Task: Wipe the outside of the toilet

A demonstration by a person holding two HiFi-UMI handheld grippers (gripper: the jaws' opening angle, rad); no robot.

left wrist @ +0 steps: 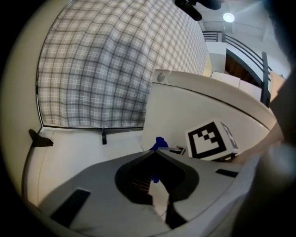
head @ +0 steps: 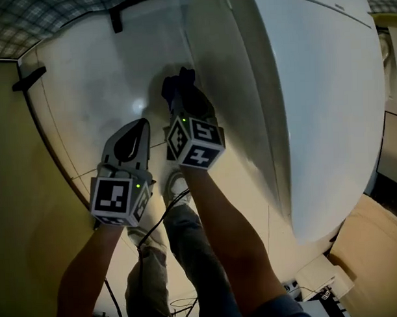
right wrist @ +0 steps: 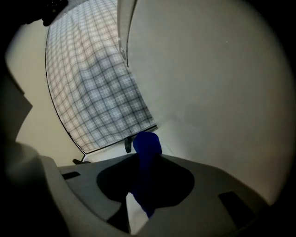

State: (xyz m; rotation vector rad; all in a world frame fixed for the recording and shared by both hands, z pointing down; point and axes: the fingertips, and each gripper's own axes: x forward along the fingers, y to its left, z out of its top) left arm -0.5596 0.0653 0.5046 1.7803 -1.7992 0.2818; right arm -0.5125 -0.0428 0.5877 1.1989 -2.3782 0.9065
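Note:
The white toilet (head: 313, 85) fills the right of the head view, and its smooth side (right wrist: 208, 83) takes up most of the right gripper view. My right gripper (head: 182, 104) is shut on a dark blue cloth (head: 178, 87) and holds it close beside the toilet's left flank; I cannot tell if the cloth touches it. That cloth (right wrist: 147, 148) sticks up from between the jaws. My left gripper (head: 140, 125) hangs just left of the right one, jaws shut with nothing in them (left wrist: 155, 152). From the left gripper view the cloth (left wrist: 160, 142) shows beyond the tips.
A white surface (head: 98, 80) with black brackets (head: 30, 77) lies left of the toilet, against a plaid-patterned wall (left wrist: 92, 69). A beige panel (head: 25, 212) stands at the left. A cardboard box (head: 374, 246) and cables (head: 171, 305) sit lower down, near the person's legs.

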